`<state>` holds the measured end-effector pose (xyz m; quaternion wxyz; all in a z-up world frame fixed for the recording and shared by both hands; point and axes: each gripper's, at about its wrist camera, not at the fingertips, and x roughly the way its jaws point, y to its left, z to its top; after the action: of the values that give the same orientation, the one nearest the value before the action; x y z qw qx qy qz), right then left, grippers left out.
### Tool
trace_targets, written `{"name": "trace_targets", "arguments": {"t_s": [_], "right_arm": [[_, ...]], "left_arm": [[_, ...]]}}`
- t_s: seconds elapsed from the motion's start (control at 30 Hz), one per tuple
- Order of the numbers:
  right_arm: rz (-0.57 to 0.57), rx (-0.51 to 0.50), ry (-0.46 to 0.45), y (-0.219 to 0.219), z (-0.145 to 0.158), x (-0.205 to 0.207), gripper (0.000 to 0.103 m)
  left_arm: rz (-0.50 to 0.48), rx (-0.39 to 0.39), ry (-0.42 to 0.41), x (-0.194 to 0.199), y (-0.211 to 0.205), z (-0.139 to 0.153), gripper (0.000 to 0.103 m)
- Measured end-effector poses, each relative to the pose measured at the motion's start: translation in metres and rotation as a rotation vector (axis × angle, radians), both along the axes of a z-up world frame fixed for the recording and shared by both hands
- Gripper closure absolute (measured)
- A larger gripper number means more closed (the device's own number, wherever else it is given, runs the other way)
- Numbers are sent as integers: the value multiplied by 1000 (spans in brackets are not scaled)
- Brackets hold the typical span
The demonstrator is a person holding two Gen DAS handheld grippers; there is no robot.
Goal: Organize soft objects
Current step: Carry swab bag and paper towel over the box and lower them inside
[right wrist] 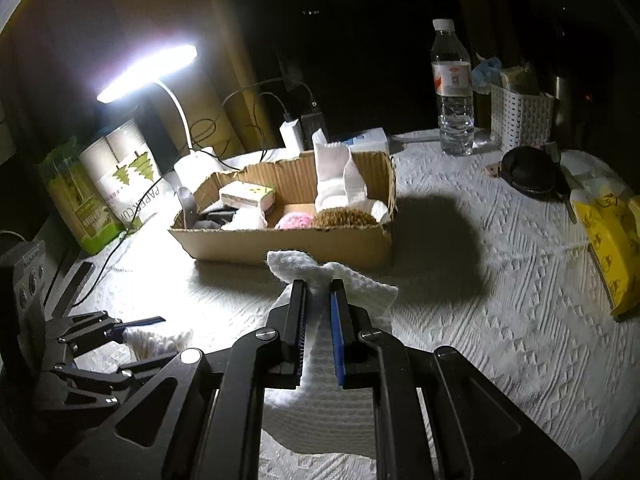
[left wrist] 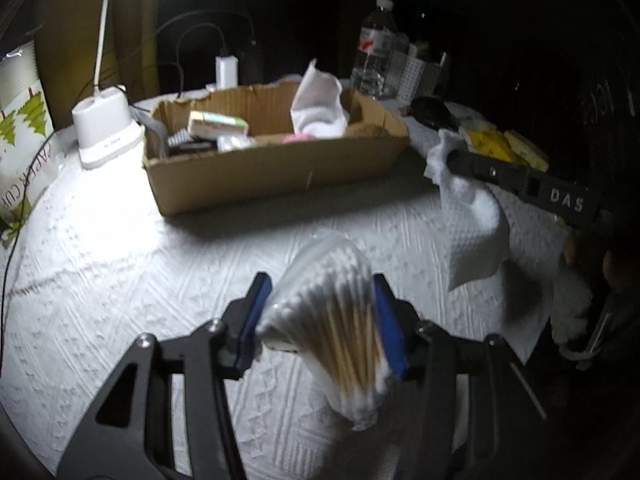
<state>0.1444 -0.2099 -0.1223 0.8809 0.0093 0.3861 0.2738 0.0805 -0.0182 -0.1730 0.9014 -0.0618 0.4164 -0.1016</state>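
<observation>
My left gripper (left wrist: 320, 284) is shut on a clear bag of cotton swabs (left wrist: 332, 328) and holds it above the white tablecloth, in front of the cardboard box (left wrist: 276, 168). My right gripper (right wrist: 318, 284) is shut on a white paper towel (right wrist: 344, 280) that hangs from it; it also shows in the left wrist view (left wrist: 472, 220) at the right. The box (right wrist: 288, 244) holds a white cloth (right wrist: 336, 176), a small carton (right wrist: 246, 194), a pink puff (right wrist: 290, 220) and a brown bristly thing (right wrist: 344, 218). The left gripper (right wrist: 132, 326) shows at the lower left of the right wrist view.
A lit white desk lamp (left wrist: 106, 132) stands left of the box. A paper cup pack (right wrist: 124, 176) is at the far left. A water bottle (right wrist: 452, 88) and white basket (right wrist: 520, 116) stand behind. A black pouch (right wrist: 528, 172) and yellow packs (right wrist: 608, 232) lie at the right.
</observation>
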Motion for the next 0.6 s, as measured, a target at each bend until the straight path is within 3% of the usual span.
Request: {"name": "trace_targets", "arguments": {"t_s": [0.6], "right_arm": [[34,21,-38,5,20,29,91]], "left_arm": [[18,-29,-69,32,12,35,51]]}}
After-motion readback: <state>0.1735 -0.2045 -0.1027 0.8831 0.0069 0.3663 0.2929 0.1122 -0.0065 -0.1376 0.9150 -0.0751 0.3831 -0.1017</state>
